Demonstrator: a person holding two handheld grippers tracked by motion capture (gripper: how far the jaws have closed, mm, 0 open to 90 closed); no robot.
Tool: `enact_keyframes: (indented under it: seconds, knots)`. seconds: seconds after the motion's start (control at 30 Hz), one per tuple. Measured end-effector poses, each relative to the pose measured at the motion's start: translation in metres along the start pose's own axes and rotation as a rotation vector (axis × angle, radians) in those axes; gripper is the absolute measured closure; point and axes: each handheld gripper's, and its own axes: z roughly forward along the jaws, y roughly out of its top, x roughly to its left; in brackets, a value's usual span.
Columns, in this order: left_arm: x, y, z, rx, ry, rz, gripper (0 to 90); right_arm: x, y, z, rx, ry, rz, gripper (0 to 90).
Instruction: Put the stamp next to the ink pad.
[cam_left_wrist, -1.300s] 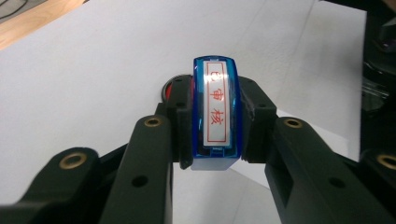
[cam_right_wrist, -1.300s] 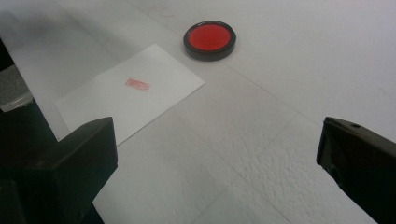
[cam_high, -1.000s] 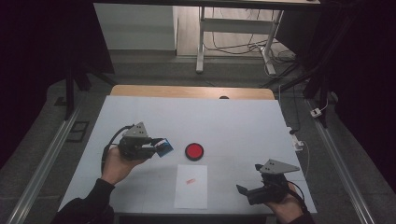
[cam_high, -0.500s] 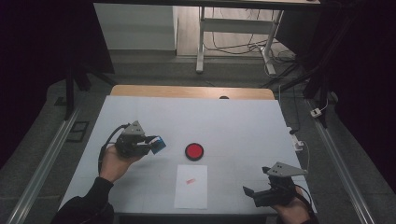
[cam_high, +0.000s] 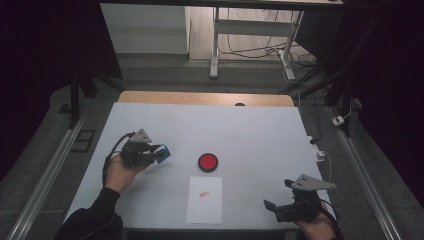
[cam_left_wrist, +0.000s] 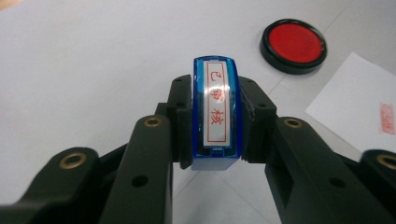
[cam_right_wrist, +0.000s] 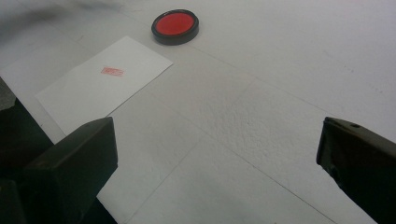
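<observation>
Left gripper (cam_left_wrist: 215, 140) clamps the blue stamp (cam_left_wrist: 215, 112); right gripper (cam_right_wrist: 217, 154) gapes, holding nothing. Set the stamp down upright on the surface (cam_high: 250, 130) (clear of ink pad (cam_high: 207, 162) and paper (cam_high: 205, 199)).

High view: dim room, dark at both sides; white tabletop (cam_high: 250, 130) is the brightest area, evenly lit from above, soft faint shadows. Left claw view: sharp on the blue stamp (cam_left_wrist: 215, 112), glare streak across its clear top; nearest black parts blurry. Right claw view: tabletop texture crisp, near claw edges soft, top-left corner shadowed.
</observation>
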Motion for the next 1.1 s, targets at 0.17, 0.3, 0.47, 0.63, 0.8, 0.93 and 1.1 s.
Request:
enact_keyframes:
  seconds: [0.17, 0.3, 0.47, 0.63, 0.8, 0.93, 1.1]
  knots:
    - [0.005, -0.004, 0.007, 0.021, 0.008, -0.015, 69.7, 0.0, 0.0, 0.0, 0.006, 0.003, -0.003, 0.0]
    - [0.006, -0.006, 0.012, 0.045, 0.019, -0.012, 69.5, 0.0, 0.0, 0.0, 0.008, 0.003, -0.003, 0.0]
    - [0.008, -0.009, 0.017, 0.074, 0.015, -0.012, 69.3, 0.0, 0.0, 0.001, 0.012, 0.005, -0.005, 0.0]
    - [0.009, -0.011, 0.021, 0.092, 0.011, -0.018, 69.3, 0.0, 0.0, 0.001, 0.013, 0.01, -0.008, 0.0]
    - [0.008, -0.011, 0.024, 0.115, 0.007, -0.015, 69.2, 0.001, 0.0, 0.001, 0.015, 0.01, -0.011, 0.0]
    - [0.009, -0.011, 0.023, 0.111, 0.003, -0.025, 66.5, 0.001, 0.0, 0.001, 0.016, 0.011, -0.012, 0.0]
    - [0.009, -0.009, 0.019, 0.08, -0.014, -0.047, 53.8, 0.001, 0.0, 0.001, 0.017, 0.011, -0.014, 0.0]
